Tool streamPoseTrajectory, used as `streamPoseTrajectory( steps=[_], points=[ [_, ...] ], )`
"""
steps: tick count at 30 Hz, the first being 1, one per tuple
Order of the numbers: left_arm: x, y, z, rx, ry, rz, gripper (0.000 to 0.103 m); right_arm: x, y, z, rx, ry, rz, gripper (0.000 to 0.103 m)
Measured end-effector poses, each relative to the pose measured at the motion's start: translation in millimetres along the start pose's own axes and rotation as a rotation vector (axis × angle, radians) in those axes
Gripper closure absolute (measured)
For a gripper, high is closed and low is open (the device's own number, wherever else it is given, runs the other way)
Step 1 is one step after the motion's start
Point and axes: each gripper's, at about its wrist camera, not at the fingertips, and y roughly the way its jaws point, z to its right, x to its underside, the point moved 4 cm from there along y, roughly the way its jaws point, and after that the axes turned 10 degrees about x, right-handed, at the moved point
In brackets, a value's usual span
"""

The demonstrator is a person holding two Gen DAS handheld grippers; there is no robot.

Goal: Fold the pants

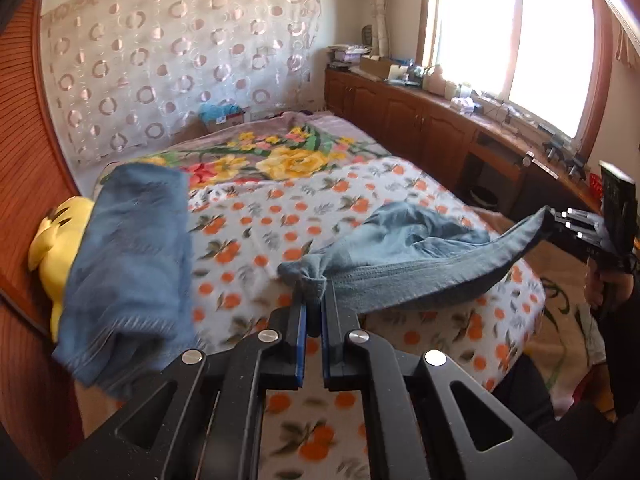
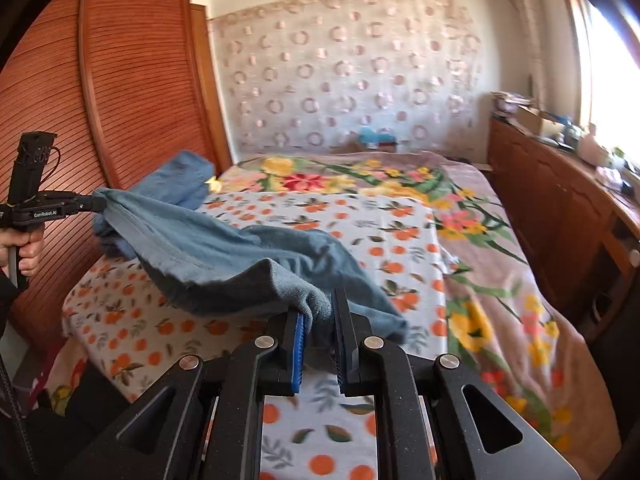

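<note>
Denim bunches in my left gripper [image 1: 314, 300], jaws clamped on the jeans [image 1: 404, 264]; my right gripper [image 2: 320, 320] pinches the other corner; waistband hangs above the orange-print blanket [image 1: 288, 220]; I'd keep both hands level, taut.

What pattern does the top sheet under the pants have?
White sheet with oranges and grey-green leaves; the right wrist view shows it best.

Blue pants [image 1: 400, 264] over white, orange-fruit-print blanket [image 1: 280, 216]
</note>
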Motion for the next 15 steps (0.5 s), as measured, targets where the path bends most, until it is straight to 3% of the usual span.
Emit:
streamPoseTrajectory(
  steps=[6,11,15],
  points=[
    [31,29,-23,-0.014,-0.058,-0.062,0.096,10,29,-3,-0.007,-0.012,-0.066,0.091],
    [52,54,-30,0.003,-0.092,-0.090,0.096,23,59,-8,0.001,-0.026,-0.174,0.090],
    [60,62,-31,-0.012,-0.096,-0.097,0.096,30,65,-13,0.011,-0.052,-0.200,0.076]
  ],
)
